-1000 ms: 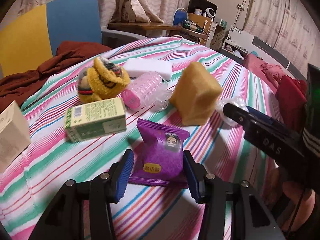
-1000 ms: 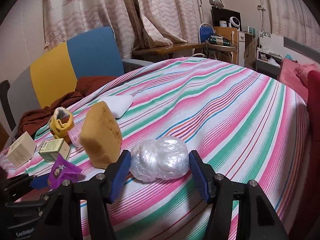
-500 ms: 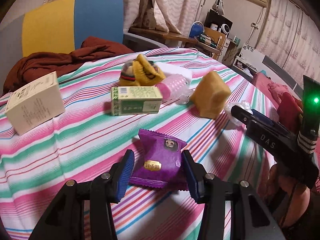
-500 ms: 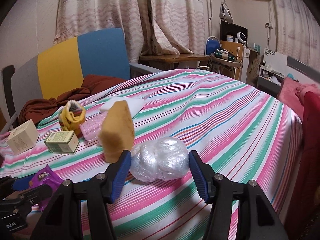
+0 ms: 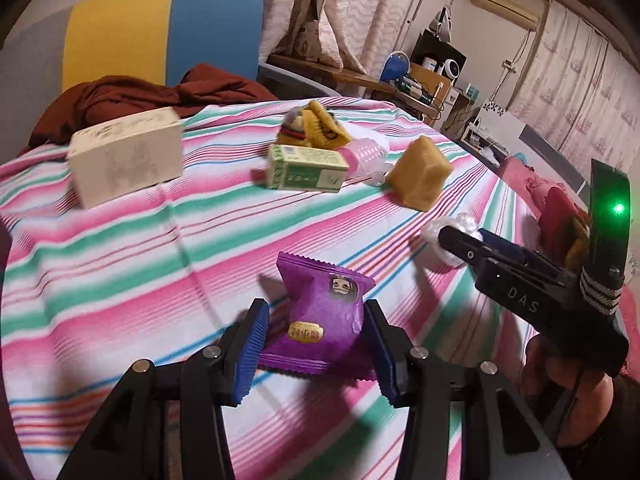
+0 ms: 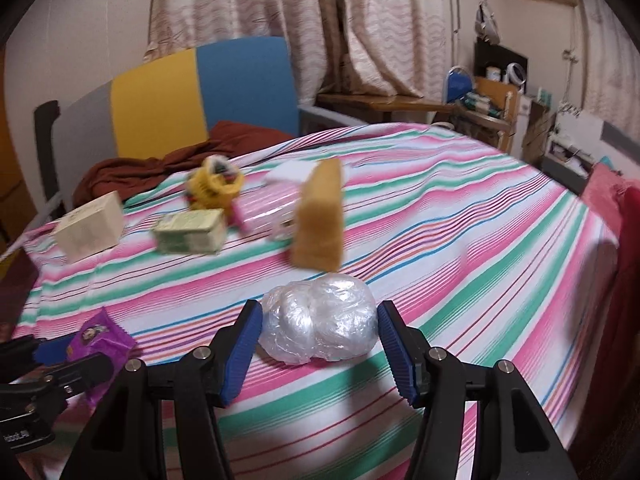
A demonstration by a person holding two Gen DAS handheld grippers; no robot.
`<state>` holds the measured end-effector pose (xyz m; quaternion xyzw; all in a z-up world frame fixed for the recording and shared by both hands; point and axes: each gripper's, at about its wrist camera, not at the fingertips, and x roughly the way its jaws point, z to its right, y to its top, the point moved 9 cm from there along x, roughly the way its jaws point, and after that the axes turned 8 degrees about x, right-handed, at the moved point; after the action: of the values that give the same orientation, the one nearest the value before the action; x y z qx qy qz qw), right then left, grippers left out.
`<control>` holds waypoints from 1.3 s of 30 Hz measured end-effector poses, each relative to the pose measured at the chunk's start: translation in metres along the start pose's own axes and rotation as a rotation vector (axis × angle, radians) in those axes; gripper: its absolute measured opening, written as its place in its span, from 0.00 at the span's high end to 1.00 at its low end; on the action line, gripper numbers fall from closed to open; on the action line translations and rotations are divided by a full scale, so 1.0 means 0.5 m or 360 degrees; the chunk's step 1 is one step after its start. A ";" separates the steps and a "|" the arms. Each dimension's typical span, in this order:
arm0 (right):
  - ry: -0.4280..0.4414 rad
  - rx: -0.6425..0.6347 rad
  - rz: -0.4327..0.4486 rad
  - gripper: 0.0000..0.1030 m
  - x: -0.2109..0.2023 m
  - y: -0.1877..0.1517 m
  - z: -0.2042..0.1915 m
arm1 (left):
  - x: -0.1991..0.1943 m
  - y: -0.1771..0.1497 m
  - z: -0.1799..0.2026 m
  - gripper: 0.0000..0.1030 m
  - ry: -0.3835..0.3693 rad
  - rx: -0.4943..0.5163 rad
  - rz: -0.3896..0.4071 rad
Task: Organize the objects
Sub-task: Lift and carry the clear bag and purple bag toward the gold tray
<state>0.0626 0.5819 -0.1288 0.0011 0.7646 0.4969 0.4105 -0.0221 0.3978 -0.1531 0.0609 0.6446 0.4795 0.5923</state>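
Eight objects, one of each, on the striped surface (image 5: 120,264)
Left gripper (image 5: 316,350) fingers pinch one purple packet (image 5: 324,316); right gripper (image 6: 320,344) fingers clasp one plastic bundle (image 6: 320,330).

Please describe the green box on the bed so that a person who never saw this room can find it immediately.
Start at the striped bedcover and look toward the blue and yellow chair. In front of the yellow knitted toy lies the green box, beside a pink ribbed bottle. It is the only green, printed carton; the other box is larger and cream.
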 end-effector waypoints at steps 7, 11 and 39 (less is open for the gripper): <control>0.0133 -0.0092 -0.0036 0.42 -0.050 -0.029 -0.095 | -0.045 -0.032 -0.014 0.54 0.0008 0.0022 0.0002; 0.0189 -0.0174 -0.0040 0.42 -0.077 -0.043 -0.156 | -0.084 -0.043 -0.007 0.53 -0.0054 0.0050 0.0020; 0.0271 -0.0050 -0.0043 0.42 -0.150 -0.050 -0.220 | -0.123 -0.124 0.029 0.49 -0.0123 0.0230 -0.0113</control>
<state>0.0534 0.4552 -0.0820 -0.0579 0.7888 0.5015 0.3507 0.0380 0.3328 -0.1501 0.0992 0.6559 0.4078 0.6275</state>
